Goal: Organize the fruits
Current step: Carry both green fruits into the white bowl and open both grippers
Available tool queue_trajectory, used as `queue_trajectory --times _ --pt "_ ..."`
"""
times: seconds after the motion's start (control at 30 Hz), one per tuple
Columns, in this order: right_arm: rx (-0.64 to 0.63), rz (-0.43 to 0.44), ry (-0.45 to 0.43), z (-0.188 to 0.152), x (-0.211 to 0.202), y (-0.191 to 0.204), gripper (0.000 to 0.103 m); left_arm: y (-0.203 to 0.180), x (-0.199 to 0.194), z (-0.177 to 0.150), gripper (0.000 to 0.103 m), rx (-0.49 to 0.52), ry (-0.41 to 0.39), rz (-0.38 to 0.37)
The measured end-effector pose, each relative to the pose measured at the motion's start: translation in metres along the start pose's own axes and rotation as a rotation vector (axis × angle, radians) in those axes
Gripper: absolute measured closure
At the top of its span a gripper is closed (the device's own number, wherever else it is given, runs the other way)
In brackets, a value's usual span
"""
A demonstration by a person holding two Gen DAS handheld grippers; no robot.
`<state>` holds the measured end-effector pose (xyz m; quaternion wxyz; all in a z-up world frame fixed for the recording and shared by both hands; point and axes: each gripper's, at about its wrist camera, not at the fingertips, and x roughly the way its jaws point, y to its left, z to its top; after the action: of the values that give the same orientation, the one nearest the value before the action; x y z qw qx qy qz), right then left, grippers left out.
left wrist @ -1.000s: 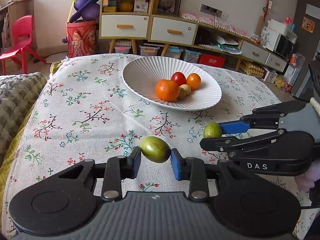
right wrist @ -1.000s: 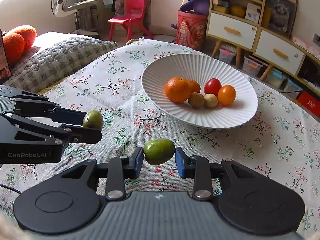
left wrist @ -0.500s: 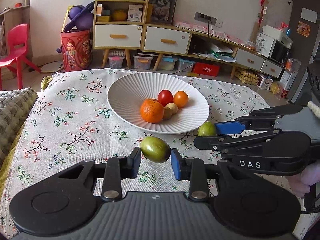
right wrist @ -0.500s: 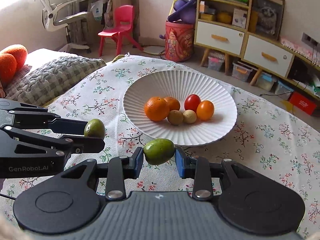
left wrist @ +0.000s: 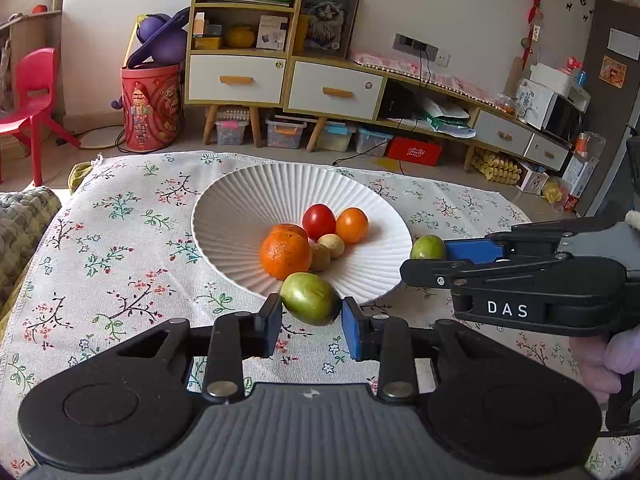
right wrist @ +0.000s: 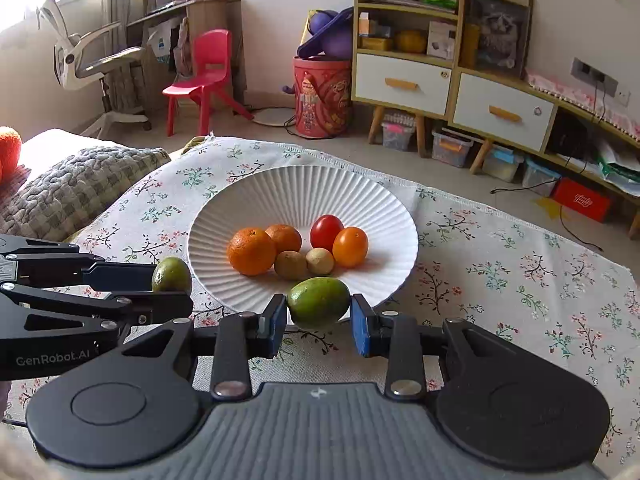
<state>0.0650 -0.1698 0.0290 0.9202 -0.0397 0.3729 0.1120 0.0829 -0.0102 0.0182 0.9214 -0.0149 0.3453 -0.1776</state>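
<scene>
My left gripper (left wrist: pixel 311 322) is shut on a green fruit (left wrist: pixel 310 298), held at the near rim of the white ribbed plate (left wrist: pixel 240 204). My right gripper (right wrist: pixel 318 320) is shut on another green fruit (right wrist: pixel 319 302), also at the plate's (right wrist: pixel 256 192) near rim. Each gripper shows in the other's view: the right one (left wrist: pixel 430 258) beside the plate's right edge with its fruit (left wrist: pixel 427 247), the left one (right wrist: pixel 172 292) beside the plate's left edge with its fruit (right wrist: pixel 171 275). The plate holds two oranges (left wrist: pixel 285 255), a red tomato (left wrist: pixel 318 221), an orange tomato (left wrist: pixel 351 225) and two small tan fruits (left wrist: pixel 332 245).
The plate sits on a floral tablecloth (left wrist: pixel 120 264). A grey knitted cushion (right wrist: pixel 76 188) lies at the table's left edge. Beyond the table are a red drum (left wrist: pixel 152 106), a red chair (right wrist: pixel 204 76) and low cabinets (left wrist: pixel 280 80).
Both grippers have moved forward with their green fruits, from over the tablecloth to the near rim of the plate. The fruits in the plate have not moved.
</scene>
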Motion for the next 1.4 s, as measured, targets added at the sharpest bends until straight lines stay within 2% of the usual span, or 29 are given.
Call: queue_trajectory --times 0.7,0.97,1.27,1.4 --pt "0.048 0.005 0.021 0.006 0.038 -0.020 0.072 -0.003 0.034 0.006 0.086 0.002 0.016 0.031" --pt "0.048 0.027 0.027 0.010 0.052 -0.018 0.072 -0.001 0.047 0.012 0.086 -0.013 0.028 0.020" --pt "0.068 0.040 0.023 0.011 0.053 -0.023 0.072 -0.001 0.051 0.012 0.084 -0.011 0.017 0.013" --pt "0.099 0.059 0.028 0.012 0.051 -0.027 0.069 -0.001 0.049 0.011 0.082 0.001 0.017 0.010"
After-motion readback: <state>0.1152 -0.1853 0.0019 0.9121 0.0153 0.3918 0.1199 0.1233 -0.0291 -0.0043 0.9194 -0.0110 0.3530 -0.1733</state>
